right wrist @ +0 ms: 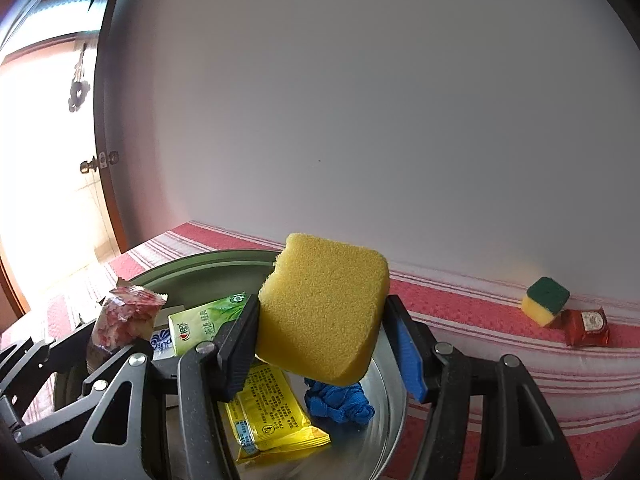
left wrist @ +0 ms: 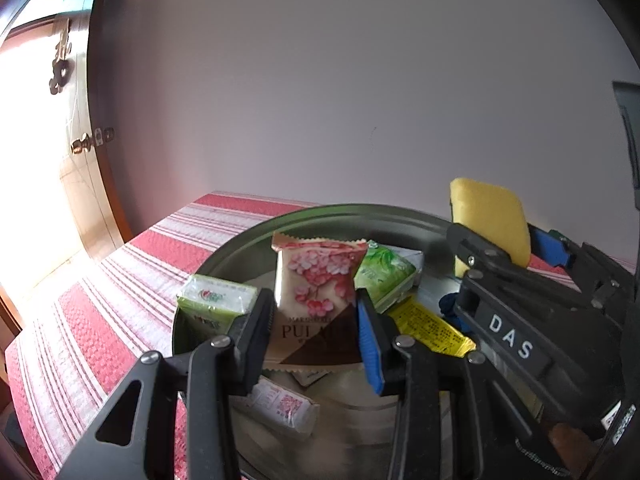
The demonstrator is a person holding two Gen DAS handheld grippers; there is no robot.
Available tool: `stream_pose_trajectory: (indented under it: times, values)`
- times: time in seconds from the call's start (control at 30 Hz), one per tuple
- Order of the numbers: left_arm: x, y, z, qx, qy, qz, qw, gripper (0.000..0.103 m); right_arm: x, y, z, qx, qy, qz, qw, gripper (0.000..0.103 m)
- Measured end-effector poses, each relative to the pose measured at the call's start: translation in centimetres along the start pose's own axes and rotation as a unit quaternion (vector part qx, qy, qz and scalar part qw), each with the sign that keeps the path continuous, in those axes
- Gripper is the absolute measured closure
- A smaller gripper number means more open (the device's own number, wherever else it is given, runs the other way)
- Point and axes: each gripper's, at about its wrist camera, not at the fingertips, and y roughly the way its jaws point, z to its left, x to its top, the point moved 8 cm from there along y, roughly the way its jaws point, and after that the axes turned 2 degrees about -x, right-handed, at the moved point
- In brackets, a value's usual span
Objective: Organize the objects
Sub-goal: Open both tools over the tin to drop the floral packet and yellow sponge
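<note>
Both tools are clenched on something and hang over the same round metal basin (left wrist: 240, 240), which sits on a desk covered with a red and white striped cloth (left wrist: 100, 300). Left tool (left wrist: 316, 320) grips a snack packet printed with pink blossoms (left wrist: 316, 280), held upright by its lower half, its long axis standing nearly vertical between the black pad and the blue pad. Right tool (right wrist: 320, 332) grips a yellow sponge (right wrist: 324, 304) by its two side edges, the broad face tilted toward the camera and leaning left. Seen from the left wrist, the sponge sits to the right of the packet and a little farther back, just above the basin's far rim. Directly beneath the sponge, inside the basin, lie a flat yellow sachet (right wrist: 272, 412) and a bunched blue cloth (right wrist: 340, 400); green tissue packets (left wrist: 384, 276) rest deeper in, close behind the blossom packet. Outside the basin, well off to the right near the wall, a smaller yellow sponge with a green top (right wrist: 546, 300) touches a red sachet (right wrist: 586, 326). Judging from this, each held item is already above the basin, so letting go would drop it straight in; the left packet sits lower and nearer the contents.
</note>
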Motion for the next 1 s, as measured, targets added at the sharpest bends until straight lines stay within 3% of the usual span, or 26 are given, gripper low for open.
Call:
stream_pose_trajectory:
  times: [0.33,0.43,0.5,0.57,0.63,0.73,0.83,1.0]
  values:
    - [-0.7,0.8,0.1,0.012,0.001,0.032,0.9994,0.060,-0.4,1.2,1.8,0.040,-0.032,0.018,0.999,0.035]
    - [-0.7,0.6,-0.2,0.002,-0.007,0.030,0.9995,0.041,-1.0,1.9,1.9,0.048,-0.017,0.036,0.998,0.027]
    - [-0.6,0.4,-0.5,-0.008,-0.011,0.026,0.9996,0.010,-1.0,1.4,1.3,0.053,-0.002,0.033,0.998,0.022]
    - [-0.2,-0.3,-0.5,0.002,-0.010,0.004,0.9999,0.002,-0.7,0.7,0.9,0.048,0.008,0.019,0.999,0.022]
    - [0.3,-1.3,-0.1,0.007,-0.016,-0.025,0.9995,0.001,-0.1,-0.4,0.3,0.032,0.014,-0.010,0.999,0.021]
    - [0.5,-1.7,0.4,0.002,-0.032,-0.036,0.9988,0.000,0.5,-2.2,-1.4,-0.005,0.041,-0.052,0.998,0.014]
    - [0.5,-1.5,0.8,-0.010,-0.051,-0.032,0.9981,0.000,0.9,-3.8,-3.4,-0.036,0.071,-0.079,0.994,0.013]
    - [0.5,-1.3,1.0,-0.008,-0.054,-0.031,0.9980,0.000,0.6,-3.9,-5.2,-0.052,0.095,-0.073,0.991,0.013]
